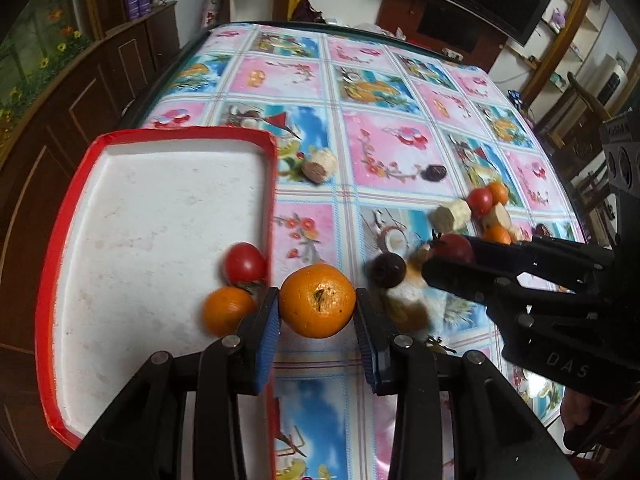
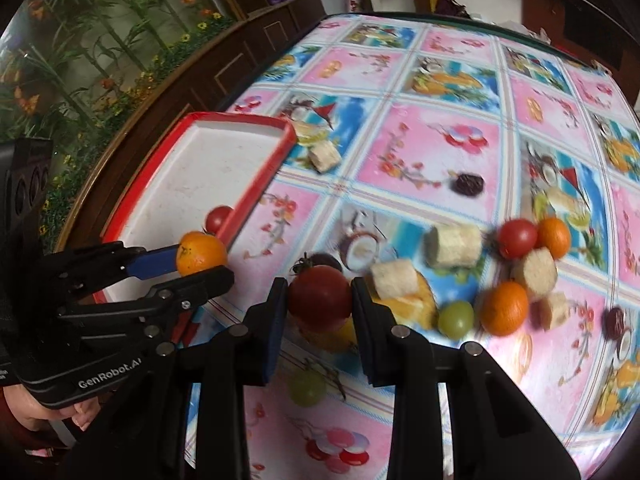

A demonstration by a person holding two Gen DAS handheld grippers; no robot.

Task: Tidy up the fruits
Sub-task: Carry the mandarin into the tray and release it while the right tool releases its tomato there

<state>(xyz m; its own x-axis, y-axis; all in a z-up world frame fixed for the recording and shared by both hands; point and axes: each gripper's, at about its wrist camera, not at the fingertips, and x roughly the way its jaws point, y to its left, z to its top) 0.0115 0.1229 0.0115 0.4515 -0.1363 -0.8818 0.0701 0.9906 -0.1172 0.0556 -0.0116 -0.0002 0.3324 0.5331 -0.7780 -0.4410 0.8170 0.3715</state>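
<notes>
My left gripper (image 1: 317, 304) is shut on an orange (image 1: 317, 300), held just right of the red-rimmed white tray (image 1: 160, 216); it also shows in the right wrist view (image 2: 200, 258). A tomato (image 1: 245, 263) and a second orange (image 1: 227, 310) lie in the tray's near right corner. My right gripper (image 2: 319, 300) is shut on a dark red tomato (image 2: 319, 298) above the table; it also shows in the left wrist view (image 1: 452, 248). Loose fruit lies to the right: tomato (image 2: 517, 238), oranges (image 2: 504, 308), a green grape (image 2: 456, 318), pale cut chunks (image 2: 454, 246).
The table has a pink and blue flowered cloth (image 2: 440, 140). A pale chunk (image 1: 319, 165) and a dark dried fruit (image 1: 434, 173) lie farther out. Another grape (image 2: 307, 388) lies under my right gripper. A dark wooden cabinet (image 1: 80, 92) stands left of the table.
</notes>
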